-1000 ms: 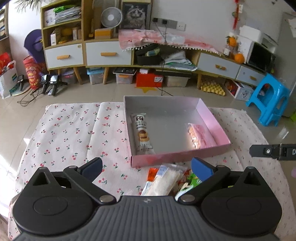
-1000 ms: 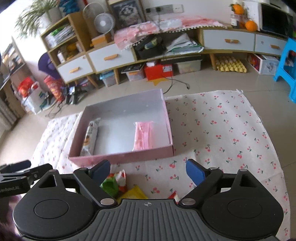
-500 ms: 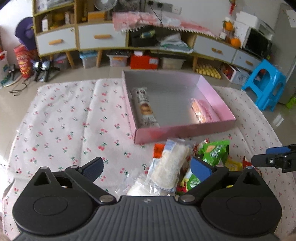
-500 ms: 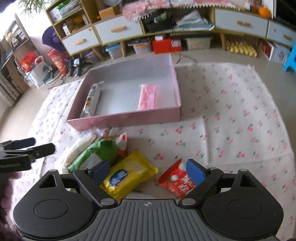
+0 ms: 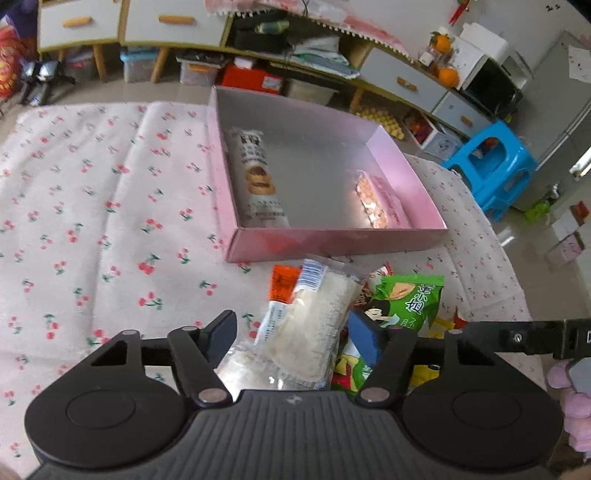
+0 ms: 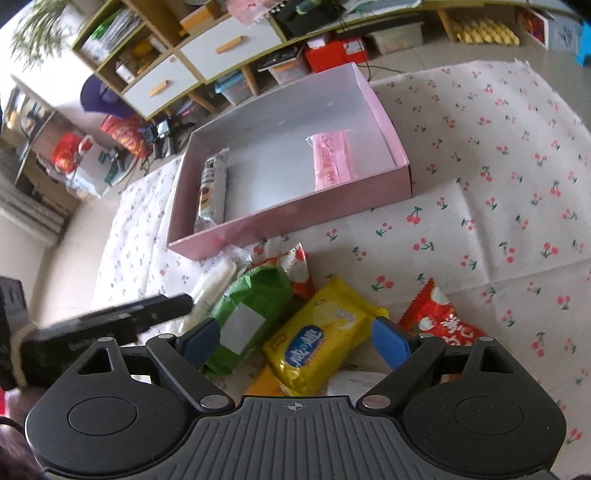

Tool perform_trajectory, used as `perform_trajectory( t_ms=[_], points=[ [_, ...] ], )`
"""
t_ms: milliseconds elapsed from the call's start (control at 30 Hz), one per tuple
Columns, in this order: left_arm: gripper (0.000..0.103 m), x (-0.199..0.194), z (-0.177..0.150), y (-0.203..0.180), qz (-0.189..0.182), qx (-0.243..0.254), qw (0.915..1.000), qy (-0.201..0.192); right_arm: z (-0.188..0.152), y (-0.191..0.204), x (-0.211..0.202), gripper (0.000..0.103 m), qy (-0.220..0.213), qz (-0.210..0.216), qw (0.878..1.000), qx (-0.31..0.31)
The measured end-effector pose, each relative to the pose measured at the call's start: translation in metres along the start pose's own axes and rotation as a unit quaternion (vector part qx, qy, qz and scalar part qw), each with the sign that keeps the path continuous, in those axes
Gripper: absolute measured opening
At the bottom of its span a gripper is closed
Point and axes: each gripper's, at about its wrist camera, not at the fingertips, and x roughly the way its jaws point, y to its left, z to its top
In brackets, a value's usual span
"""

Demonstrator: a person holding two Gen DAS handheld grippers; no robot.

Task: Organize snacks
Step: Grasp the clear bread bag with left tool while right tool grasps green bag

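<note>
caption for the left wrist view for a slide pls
Left hand-held gripper closing around a clear white snack pack beside the pink box, which holds two snacks.

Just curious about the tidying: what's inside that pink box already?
Inside the pink box lie two snacks: a long biscuit pack along one side wall and a pink packet near the other. The near wall hides their lower ends.

**Two wrist views, angled down over one snack pile**

Both fisheyes look steeply down along their fingers, close above the cherry-print cloth (image 5: pixel 92 206). The left view has the pink box (image 5: pixel 332 240) at 12 o'clock; the right view has it at 11 o'clock. Both share the box, the green packet (image 6: pixel 255 295) and the far cabinets (image 5: pixel 122 26).
</note>
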Motion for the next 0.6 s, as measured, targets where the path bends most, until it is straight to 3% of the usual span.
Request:
perform_trajectory(
  t_ms=[333, 600],
  points=[
    [0.043, 0.011, 0.004, -0.001, 0.007, -0.003, 0.9995, 0.032, 0.006, -0.002, 0.009, 0.09, 0.01, 0.056, 0.995, 0.084],
    [0.037, 0.008, 0.005, -0.002, 0.015, -0.01, 0.9993, 0.033, 0.005, 0.007, 0.02, 0.077, 0.019, 0.062, 0.994, 0.093]
  ],
)
